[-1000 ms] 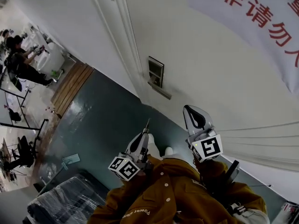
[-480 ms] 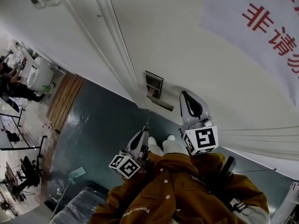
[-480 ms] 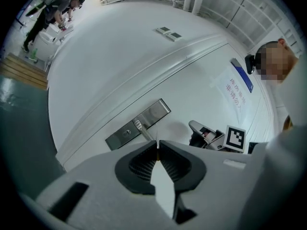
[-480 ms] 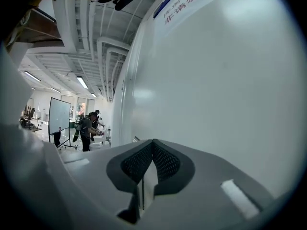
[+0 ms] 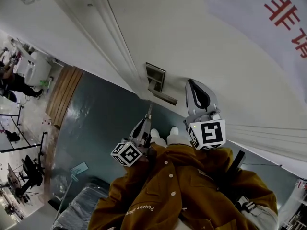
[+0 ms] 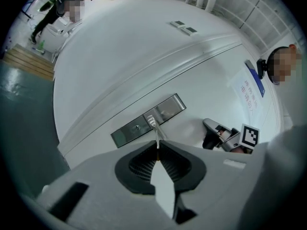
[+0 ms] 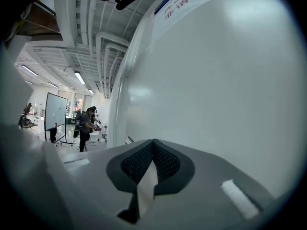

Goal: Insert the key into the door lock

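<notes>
Left gripper view: the key (image 6: 156,131) is pinched between the closed jaws of the left gripper (image 6: 157,146), its tip aimed at the lock plate (image 6: 127,132) on the door (image 6: 120,56) but not yet entered.
The right gripper (image 7: 153,143) is held beside the door, its jaws pressed together on nothing. A miss is judged possible because the keyhole (image 6: 137,127) sits left of the key's tip and the lever handle (image 6: 151,120) lies close to its path. If the handle is struck, the key could be knocked askew in the jaws. The blade's orientation against the slot cannot be made out, the keyhole is shown very small, and the gap between tip and plate cannot be read.
</notes>
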The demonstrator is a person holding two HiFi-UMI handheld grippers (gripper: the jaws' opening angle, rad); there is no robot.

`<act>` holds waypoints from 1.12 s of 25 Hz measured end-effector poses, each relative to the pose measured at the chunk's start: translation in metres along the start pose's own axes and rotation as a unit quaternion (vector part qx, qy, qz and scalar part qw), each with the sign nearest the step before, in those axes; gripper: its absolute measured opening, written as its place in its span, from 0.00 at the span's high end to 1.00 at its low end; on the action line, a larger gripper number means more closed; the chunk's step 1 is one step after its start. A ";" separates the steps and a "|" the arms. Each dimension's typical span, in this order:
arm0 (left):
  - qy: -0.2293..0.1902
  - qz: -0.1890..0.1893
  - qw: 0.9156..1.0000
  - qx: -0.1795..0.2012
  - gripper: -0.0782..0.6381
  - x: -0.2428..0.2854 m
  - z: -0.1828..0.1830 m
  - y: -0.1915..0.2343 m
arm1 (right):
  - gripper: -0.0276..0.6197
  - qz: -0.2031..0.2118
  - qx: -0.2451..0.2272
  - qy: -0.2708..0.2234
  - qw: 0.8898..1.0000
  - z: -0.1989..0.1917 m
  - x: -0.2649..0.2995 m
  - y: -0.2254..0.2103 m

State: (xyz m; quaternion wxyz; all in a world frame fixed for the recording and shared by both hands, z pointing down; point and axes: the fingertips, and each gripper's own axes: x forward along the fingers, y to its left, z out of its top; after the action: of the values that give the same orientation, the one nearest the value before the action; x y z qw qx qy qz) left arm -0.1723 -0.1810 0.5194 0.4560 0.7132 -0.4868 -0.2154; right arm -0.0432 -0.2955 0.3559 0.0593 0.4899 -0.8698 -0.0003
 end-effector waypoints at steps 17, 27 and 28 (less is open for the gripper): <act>0.020 -0.029 0.987 -0.160 0.85 0.086 0.000 0.068 | 0.95 0.007 -0.006 0.004 1.000 -0.001 -0.003 -0.004; 0.022 -0.050 0.979 -0.194 0.85 0.109 0.011 0.065 | 0.95 0.008 -0.003 0.002 1.000 0.000 -0.004 -0.004; 0.023 -0.052 0.978 -0.199 0.85 0.109 0.011 0.065 | 0.95 0.009 -0.004 0.003 1.000 0.000 -0.004 -0.004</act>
State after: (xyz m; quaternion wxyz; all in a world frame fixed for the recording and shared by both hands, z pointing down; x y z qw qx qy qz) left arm -0.1658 -0.2901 0.5842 0.5880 0.6373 -0.3858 -0.3150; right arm -0.0377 -0.2942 0.3553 0.0637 0.4822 -0.8737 -0.0024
